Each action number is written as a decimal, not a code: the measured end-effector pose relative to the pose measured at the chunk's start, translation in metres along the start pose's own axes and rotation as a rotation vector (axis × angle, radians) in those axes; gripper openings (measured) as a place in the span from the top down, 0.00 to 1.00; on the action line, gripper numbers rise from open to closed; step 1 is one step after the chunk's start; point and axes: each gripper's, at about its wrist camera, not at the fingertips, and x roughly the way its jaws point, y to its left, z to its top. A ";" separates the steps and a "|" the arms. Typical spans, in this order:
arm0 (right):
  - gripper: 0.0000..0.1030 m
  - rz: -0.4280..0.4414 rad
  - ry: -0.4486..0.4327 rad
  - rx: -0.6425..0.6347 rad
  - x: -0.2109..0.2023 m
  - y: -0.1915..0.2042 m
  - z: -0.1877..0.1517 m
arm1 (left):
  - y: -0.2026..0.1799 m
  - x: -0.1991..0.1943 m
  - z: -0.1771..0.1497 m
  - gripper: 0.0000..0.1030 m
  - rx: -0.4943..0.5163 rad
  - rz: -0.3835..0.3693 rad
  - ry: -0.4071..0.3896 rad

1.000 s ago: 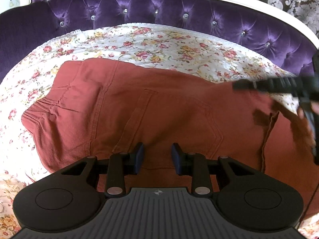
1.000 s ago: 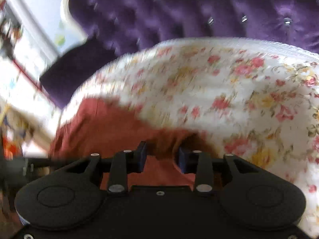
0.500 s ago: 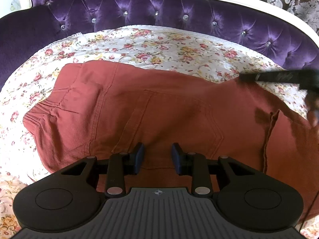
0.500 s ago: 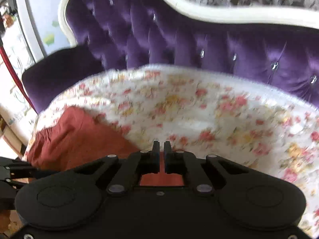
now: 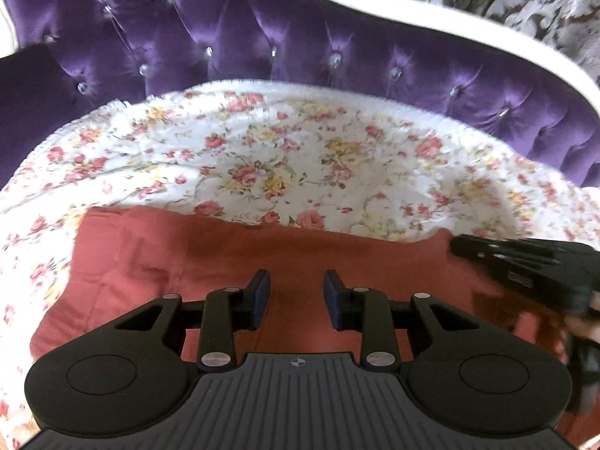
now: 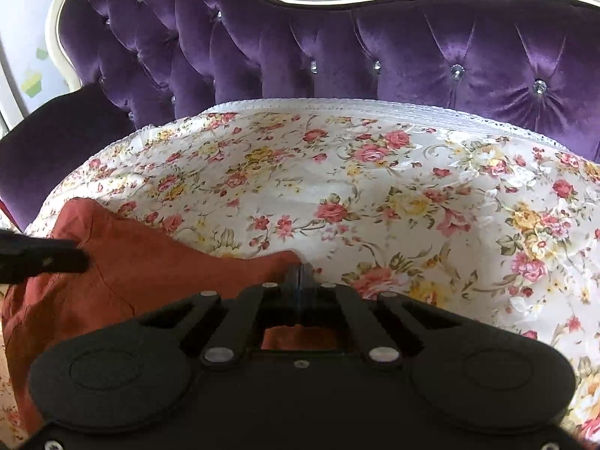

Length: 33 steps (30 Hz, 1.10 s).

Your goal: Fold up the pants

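Pants [image 5: 285,262], rust-red cotton, are lying flat on the white floral-print bed cover [image 5: 307,157], filling the 6 o'clock half of the left wrist view; their far edge is running from 9 to 3 o'clock, with open cover beyond it up to 12.

Left gripper [image 5: 296,296] is hanging over the pants fabric at 6 o'clock, jaws standing part-open with nothing between the blue pads [image 5: 261,296]; cannot tell whether the tips are touching the cloth.

Right gripper [image 6: 299,281] is showing jaws fully closed, pinching a corner of the pants [image 6: 150,258] right at the fabric edge, at 6 o'clock in its own view. In the left view the right gripper [image 5: 455,247] is sitting at 3 o'clock on the pants' far edge.

Room to move: bare floral cover [image 6: 375,187] is stretching from 12 to 4 o'clock of the right gripper. Purple tufted velvet headboard [image 6: 375,45] with a cream frame is bounding the cover at 12 o'clock. No containers in view.
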 end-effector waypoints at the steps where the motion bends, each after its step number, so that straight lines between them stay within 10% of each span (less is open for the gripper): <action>1: 1.00 0.000 -0.003 -0.001 0.000 0.000 0.000 | 0.000 0.012 0.002 0.71 0.009 0.025 0.018; 8: 0.97 -0.040 0.003 -0.062 -0.003 0.012 0.003 | 0.024 0.036 0.014 0.69 -0.029 0.119 0.043; 19: 0.83 -0.028 -0.134 -0.110 -0.081 0.061 -0.022 | 0.061 -0.035 -0.006 0.69 -0.085 0.203 0.039; 33: 0.82 -0.090 0.043 -0.143 -0.083 0.096 -0.088 | 0.081 -0.070 -0.051 0.69 -0.124 0.217 0.053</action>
